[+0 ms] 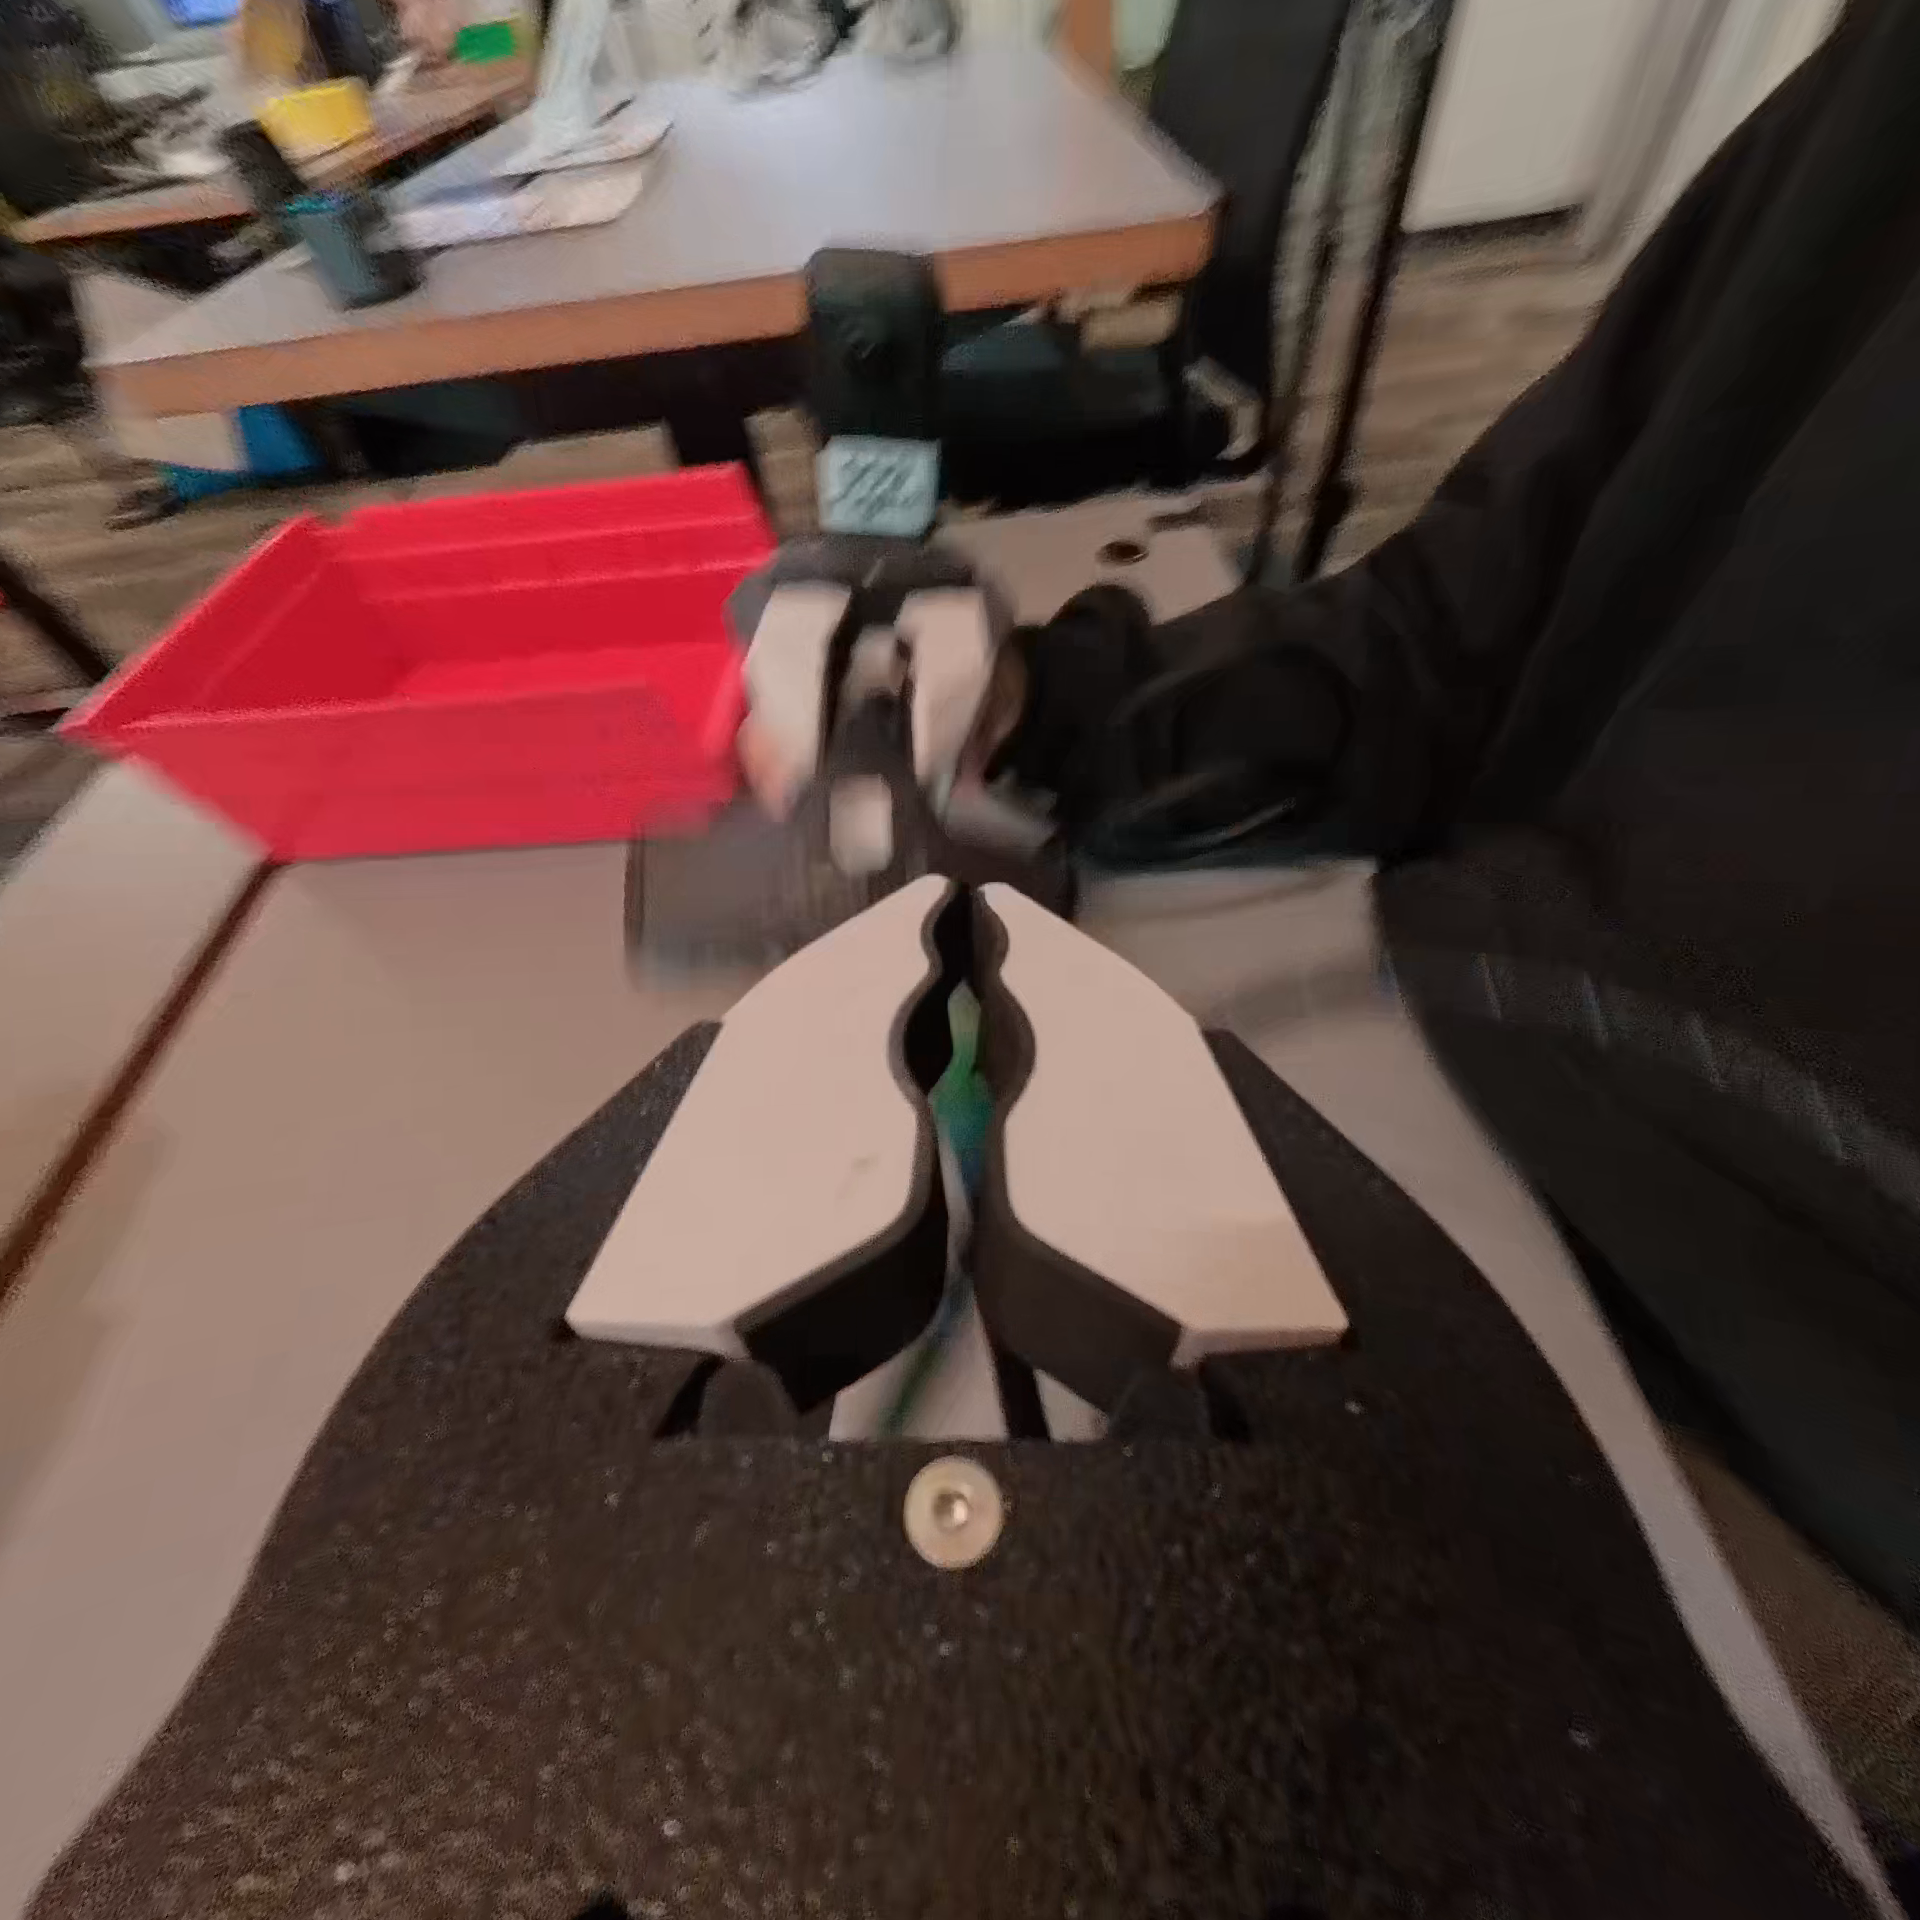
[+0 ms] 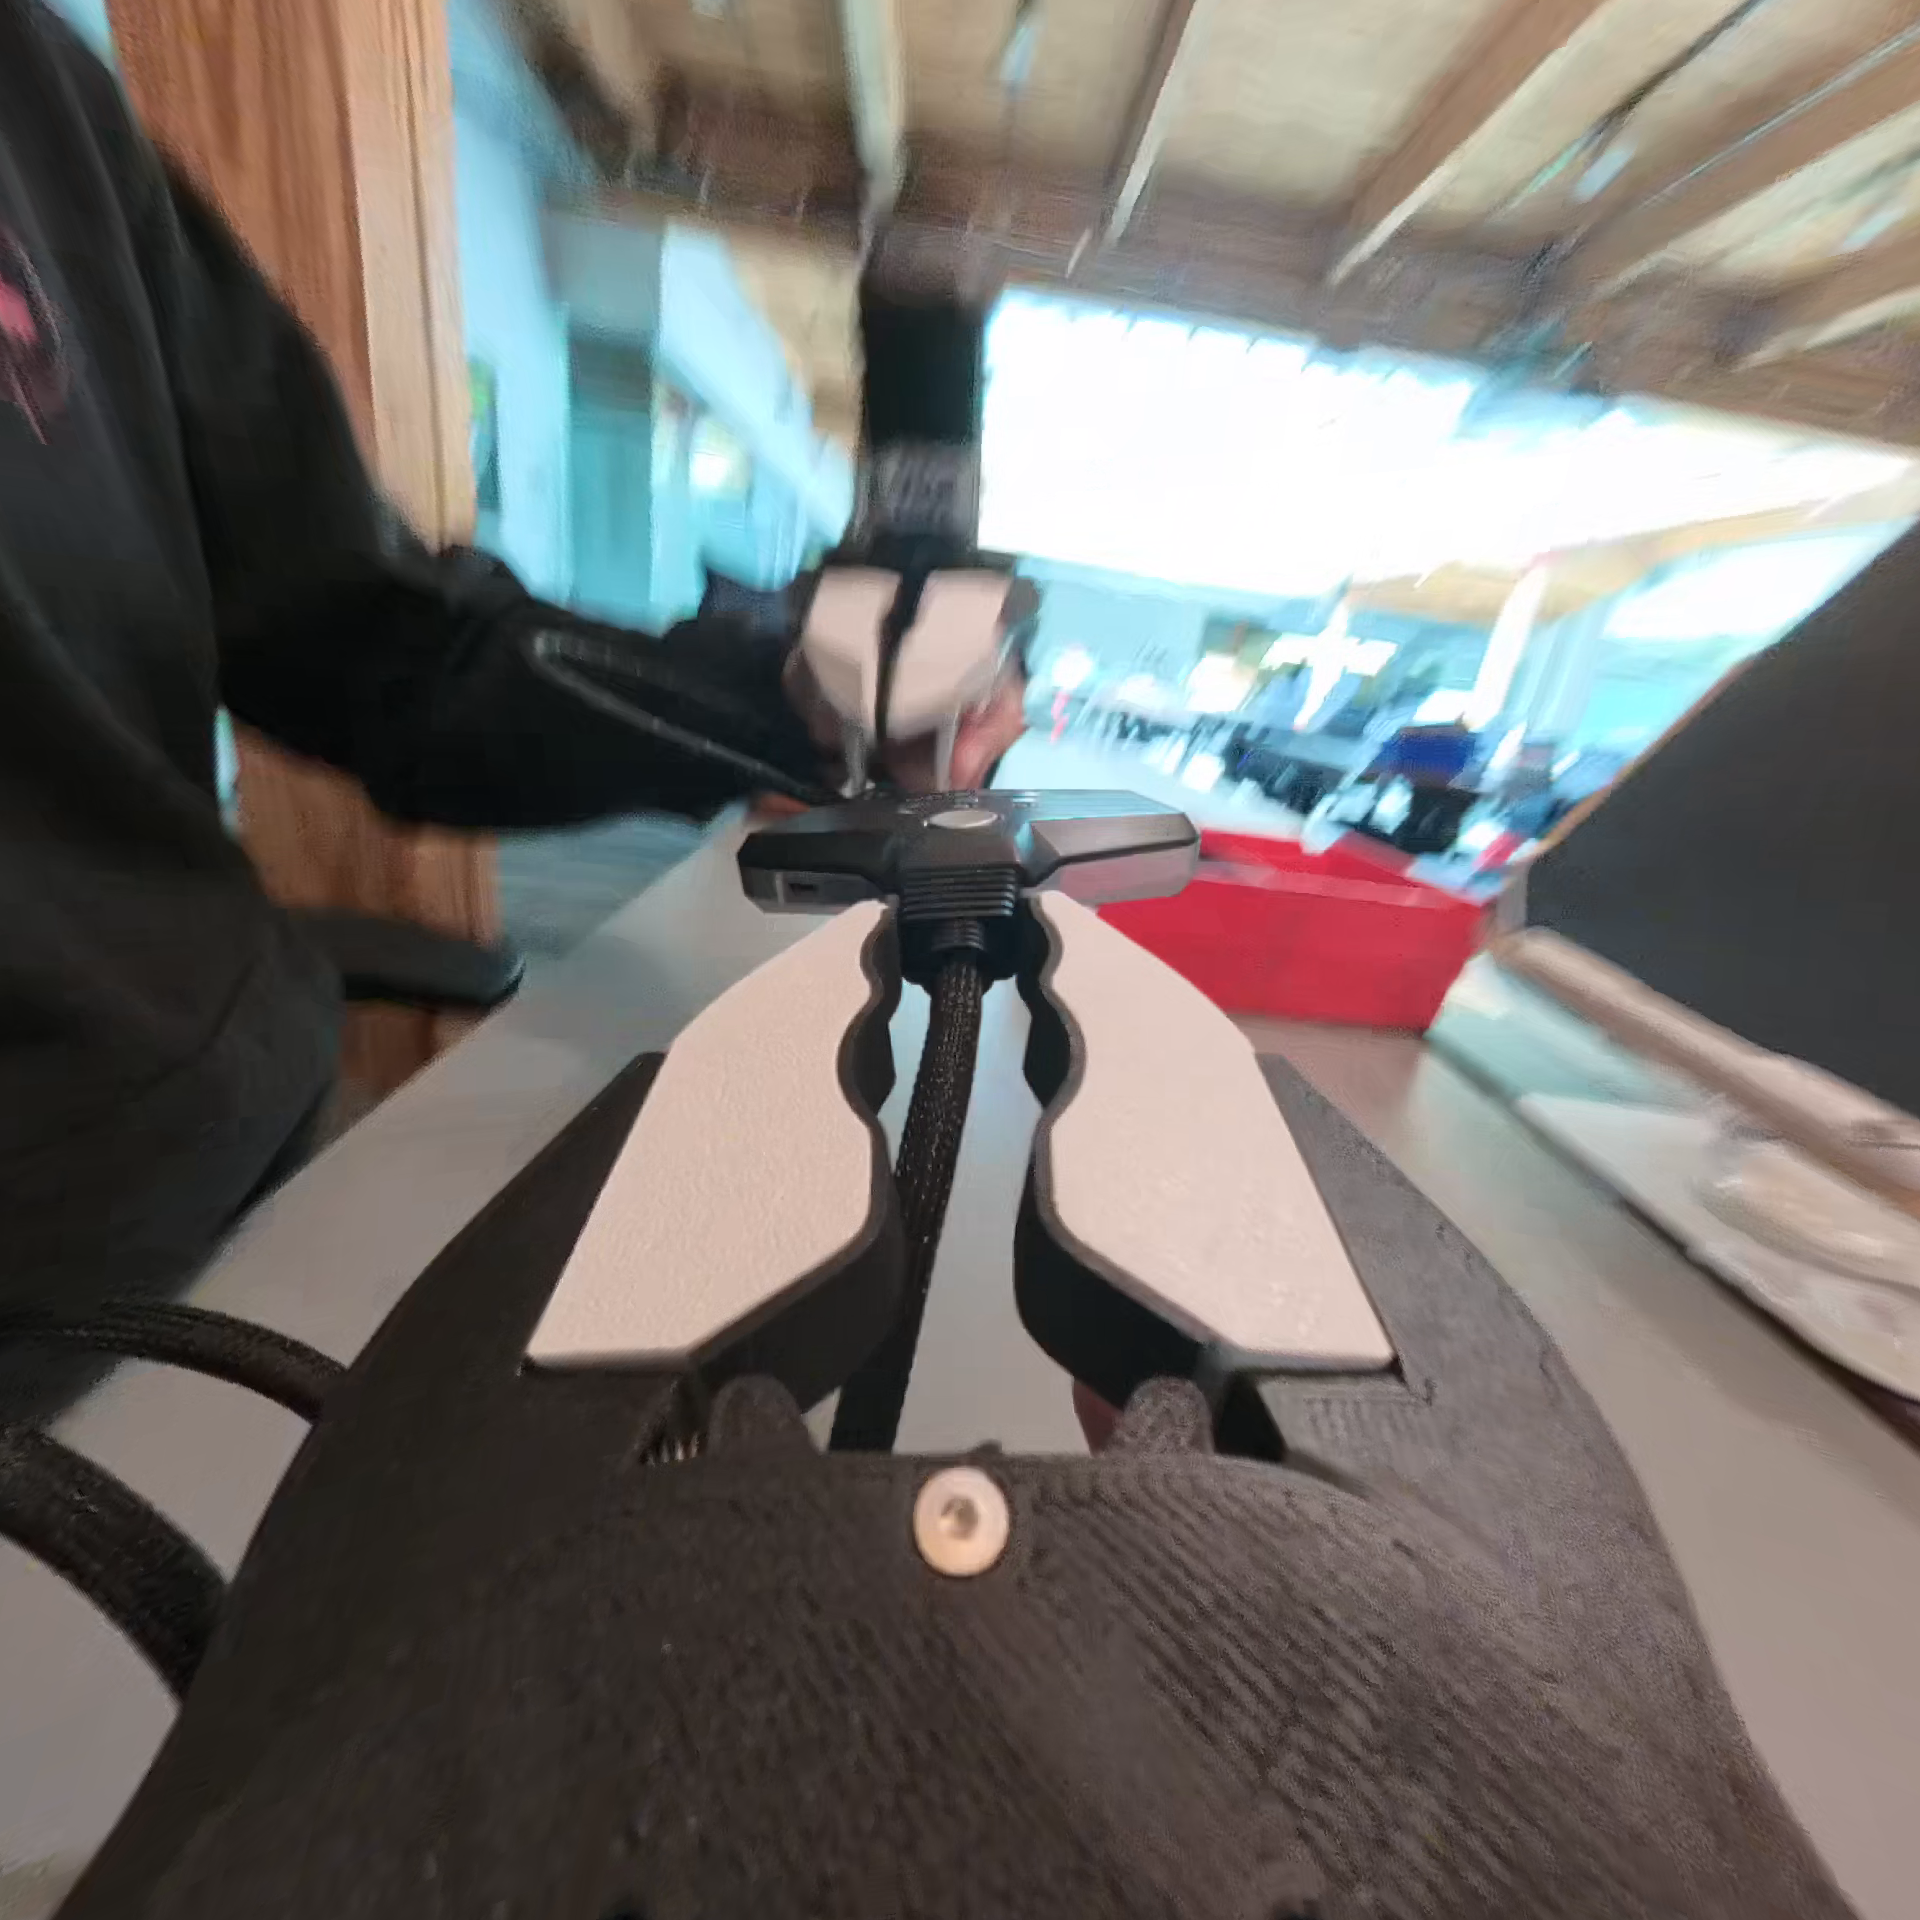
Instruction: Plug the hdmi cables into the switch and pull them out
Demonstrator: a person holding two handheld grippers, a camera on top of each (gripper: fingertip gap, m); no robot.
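In the right wrist view, my right gripper (image 2: 961,914) is shut on the black plug (image 2: 958,894) of a braided HDMI cable (image 2: 935,1132). The plug sits in the near side of the black switch (image 2: 1112,831) on the grey table. My left gripper (image 2: 896,753) faces it from the switch's far side, shut, with its tips down at the switch. In the left wrist view, my left gripper (image 1: 964,896) is shut with its tips at the blurred switch (image 1: 727,914). I cannot tell if it pinches anything. The right gripper (image 1: 852,800) is just behind the switch.
A red open bin (image 1: 436,675) stands on the table beside the switch; it also shows in the right wrist view (image 2: 1288,945). A loop of braided cable (image 2: 114,1475) lies at the near left. A person's black sleeve (image 1: 1558,644) is close on the right.
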